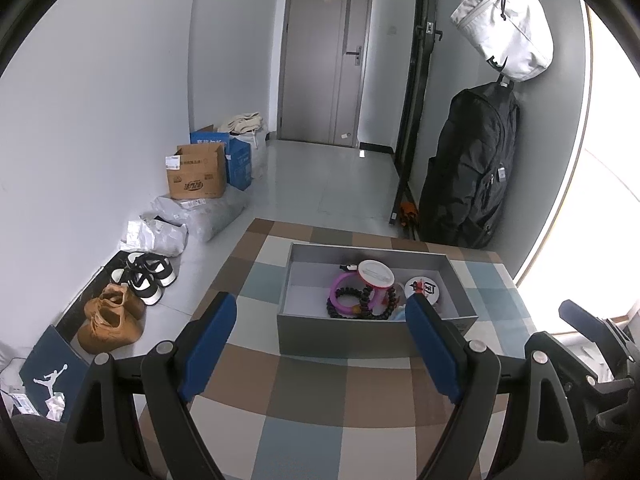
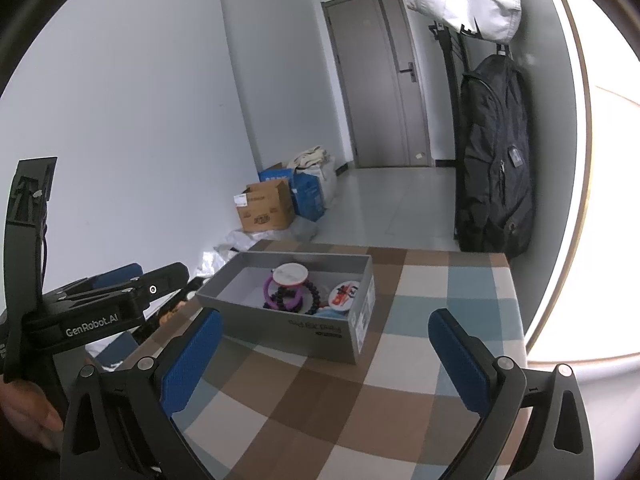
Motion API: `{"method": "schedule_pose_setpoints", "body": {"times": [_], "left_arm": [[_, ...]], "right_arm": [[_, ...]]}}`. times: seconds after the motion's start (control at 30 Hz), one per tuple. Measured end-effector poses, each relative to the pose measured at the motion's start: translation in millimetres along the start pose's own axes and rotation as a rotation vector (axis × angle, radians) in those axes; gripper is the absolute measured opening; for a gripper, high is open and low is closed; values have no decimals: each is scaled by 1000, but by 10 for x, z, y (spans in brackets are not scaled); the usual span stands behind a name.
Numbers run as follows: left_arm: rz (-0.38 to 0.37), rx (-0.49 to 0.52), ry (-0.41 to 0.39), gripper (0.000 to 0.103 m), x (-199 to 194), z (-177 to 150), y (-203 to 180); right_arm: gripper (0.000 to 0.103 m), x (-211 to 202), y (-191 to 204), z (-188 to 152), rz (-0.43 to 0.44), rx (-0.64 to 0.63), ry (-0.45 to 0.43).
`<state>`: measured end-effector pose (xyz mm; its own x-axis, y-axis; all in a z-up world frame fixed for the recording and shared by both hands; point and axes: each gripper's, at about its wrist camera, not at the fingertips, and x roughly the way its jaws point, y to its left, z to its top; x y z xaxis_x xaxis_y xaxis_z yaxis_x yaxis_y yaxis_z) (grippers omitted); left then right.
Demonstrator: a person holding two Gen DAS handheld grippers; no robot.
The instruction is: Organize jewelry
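Left wrist view shows the jewelry gathered in an open grey box (image 1: 362, 322) that stands on the checked table (image 1: 280, 408). All pieces sit in the right half of the box; the left half shows bare floor. A purple bangle (image 1: 340, 280) lies flat, with a black bead bracelet (image 1: 349, 298) looped over and around it. A round white lid or case (image 1: 375, 274) rests on top of both, tilted. A second round white case with a red mark (image 1: 423, 289) sits just beside them, toward the right wall. A small blue item lies at the near wall, mostly hidden.

The pieces overlap in one heap, not laid apart. This state fits two stages: items dropped in and awaiting sorting, or items collected in the box as the finished result. The pictures do not settle which.

The left tongs (image 1: 320, 344) are spread wide, hold nothing, and hover above the table short of the box's near wall, framing it. The right tongs (image 2: 324, 364) are likewise spread and empty, held near the box's right corner. This wide stance suits an approach from above into the open box.
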<state>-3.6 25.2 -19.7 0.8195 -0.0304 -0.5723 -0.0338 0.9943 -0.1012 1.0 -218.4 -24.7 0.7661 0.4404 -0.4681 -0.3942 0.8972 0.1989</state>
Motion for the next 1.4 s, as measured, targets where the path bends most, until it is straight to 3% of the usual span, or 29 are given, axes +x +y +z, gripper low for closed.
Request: {"method": "schedule_pose_setpoints", "body": {"times": [1.4], "left_arm": [[-14,-9,-5,83,-10,14,-9]], "right_arm": [[103,6,-1,-6,3,-3,22]]}}
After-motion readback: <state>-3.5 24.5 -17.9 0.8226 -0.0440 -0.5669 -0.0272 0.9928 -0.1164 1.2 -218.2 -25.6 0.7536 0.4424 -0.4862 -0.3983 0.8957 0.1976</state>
